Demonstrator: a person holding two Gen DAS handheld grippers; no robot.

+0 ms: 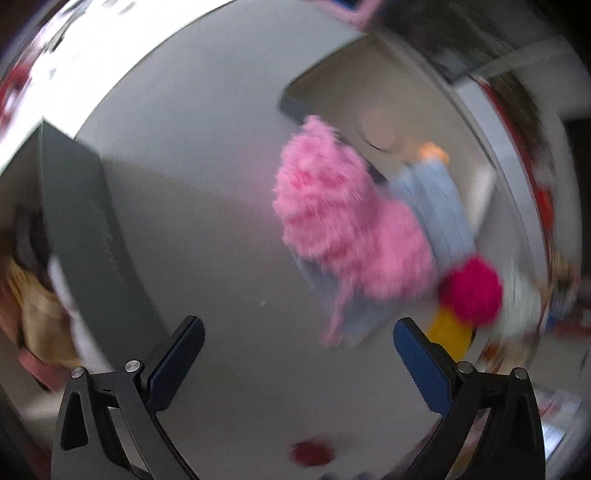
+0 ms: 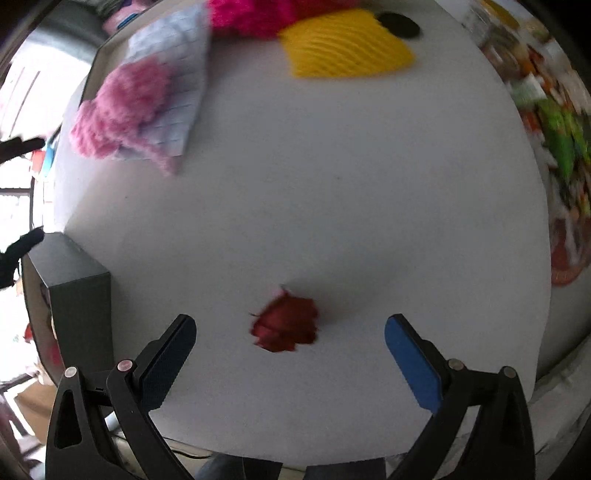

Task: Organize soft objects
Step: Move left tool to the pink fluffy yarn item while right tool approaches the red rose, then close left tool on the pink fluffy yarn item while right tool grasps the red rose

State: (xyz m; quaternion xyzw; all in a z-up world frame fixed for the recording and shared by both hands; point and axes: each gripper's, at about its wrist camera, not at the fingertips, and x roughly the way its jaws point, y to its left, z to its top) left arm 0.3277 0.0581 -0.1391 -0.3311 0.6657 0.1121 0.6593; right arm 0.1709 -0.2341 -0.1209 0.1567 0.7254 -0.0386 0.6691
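Observation:
On the white table (image 2: 332, 184), a small dark red soft piece (image 2: 286, 325) lies just ahead of my right gripper (image 2: 290, 343), which is open and empty. The piece also shows in the left wrist view (image 1: 310, 452). A fluffy pink object (image 1: 343, 218) lies on a light blue knitted cloth (image 1: 439, 199), ahead and right of my open, empty left gripper (image 1: 299, 347). Both show in the right view, pink object (image 2: 118, 107) on cloth (image 2: 177, 85). A magenta fluffy ball (image 1: 472, 291) and a yellow knitted piece (image 2: 343, 44) lie beside them.
A dark grey box (image 2: 79, 295) stands at the table's left edge, also in the left view (image 1: 92, 236). A black round disc (image 2: 400, 24) lies by the yellow piece. Colourful clutter (image 2: 557, 140) lies beyond the table's right edge.

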